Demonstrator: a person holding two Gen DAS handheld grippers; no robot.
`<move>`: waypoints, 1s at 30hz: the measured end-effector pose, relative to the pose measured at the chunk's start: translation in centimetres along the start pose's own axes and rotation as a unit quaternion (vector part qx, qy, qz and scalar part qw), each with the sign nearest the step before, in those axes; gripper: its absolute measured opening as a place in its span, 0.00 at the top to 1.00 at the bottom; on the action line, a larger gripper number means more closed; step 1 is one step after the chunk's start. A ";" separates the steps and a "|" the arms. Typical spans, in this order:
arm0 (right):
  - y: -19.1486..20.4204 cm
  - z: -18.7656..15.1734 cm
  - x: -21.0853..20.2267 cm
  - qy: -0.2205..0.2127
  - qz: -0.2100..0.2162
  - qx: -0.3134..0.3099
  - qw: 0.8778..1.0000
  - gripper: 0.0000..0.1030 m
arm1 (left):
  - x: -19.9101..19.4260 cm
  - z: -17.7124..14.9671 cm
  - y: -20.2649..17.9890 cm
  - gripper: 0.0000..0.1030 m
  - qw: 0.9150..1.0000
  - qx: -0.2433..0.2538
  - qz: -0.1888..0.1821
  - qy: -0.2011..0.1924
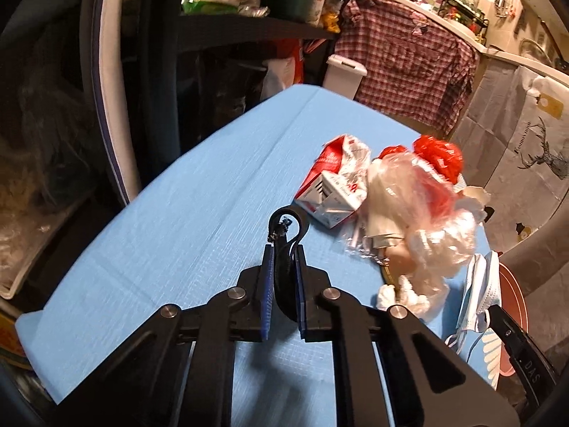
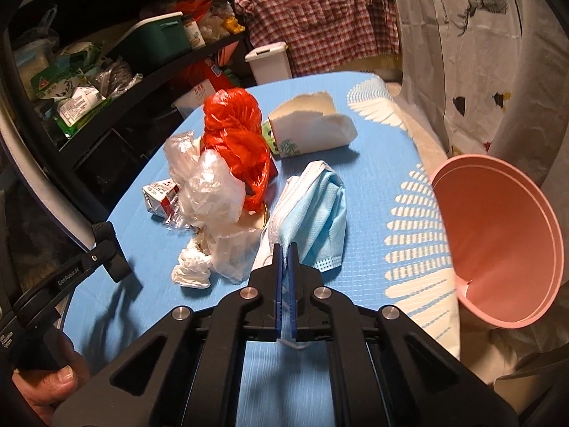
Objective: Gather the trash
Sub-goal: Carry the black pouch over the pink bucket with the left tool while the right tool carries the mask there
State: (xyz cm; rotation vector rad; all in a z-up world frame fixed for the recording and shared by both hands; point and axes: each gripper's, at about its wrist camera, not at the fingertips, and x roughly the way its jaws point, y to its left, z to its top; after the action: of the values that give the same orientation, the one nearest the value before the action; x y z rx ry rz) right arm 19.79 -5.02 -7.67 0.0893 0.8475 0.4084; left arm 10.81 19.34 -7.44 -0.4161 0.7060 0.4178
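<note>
My left gripper [image 1: 284,249] is shut on a black looped strap [image 1: 286,224], held above the blue tablecloth [image 1: 177,213]. My right gripper [image 2: 284,249] is shut on a blue face mask [image 2: 313,213] at its near edge; the mask also shows in the left wrist view [image 1: 476,295]. A trash pile lies between them: a red plastic bag [image 2: 234,135], clear plastic bags [image 2: 209,192], a red-and-white carton [image 1: 330,185], crumpled tissue [image 2: 192,267] and a white paper packet [image 2: 309,128]. A pink bin [image 2: 498,245] stands open at the table's right edge.
A dark shelf with packets and a green box [image 2: 156,41] stands left of the table. A small white lidded bin [image 2: 268,60] stands behind it, below a hanging plaid shirt [image 2: 320,10]. The left gripper's body [image 2: 71,274] shows at the right view's left.
</note>
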 end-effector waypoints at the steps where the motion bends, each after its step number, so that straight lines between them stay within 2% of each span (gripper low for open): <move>1: 0.0 0.0 -0.4 -0.005 -0.001 -0.003 1.000 0.97 | -0.4 0.0 -0.2 0.90 1.000 0.003 -0.002 -0.004; 9: 0.0 0.2 -3.8 -0.033 -0.009 -0.019 0.999 0.97 | -3.6 0.2 -1.9 0.90 0.998 0.036 -0.021 -0.038; 18: 0.0 2.0 -9.1 -0.061 -0.012 -0.038 0.997 0.97 | -7.3 0.2 -4.9 0.91 0.995 0.071 -0.062 -0.039; 30: -2.7 5.0 -13.8 -0.093 -0.026 -0.061 0.993 0.97 | -12.2 2.4 -11.2 0.91 0.980 0.149 -0.120 -0.049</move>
State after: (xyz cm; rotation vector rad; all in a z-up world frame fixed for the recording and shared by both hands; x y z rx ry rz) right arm 16.24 -12.40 4.85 -0.0082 0.6384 0.3958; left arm 9.33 8.38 5.14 -0.1913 0.6020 0.0990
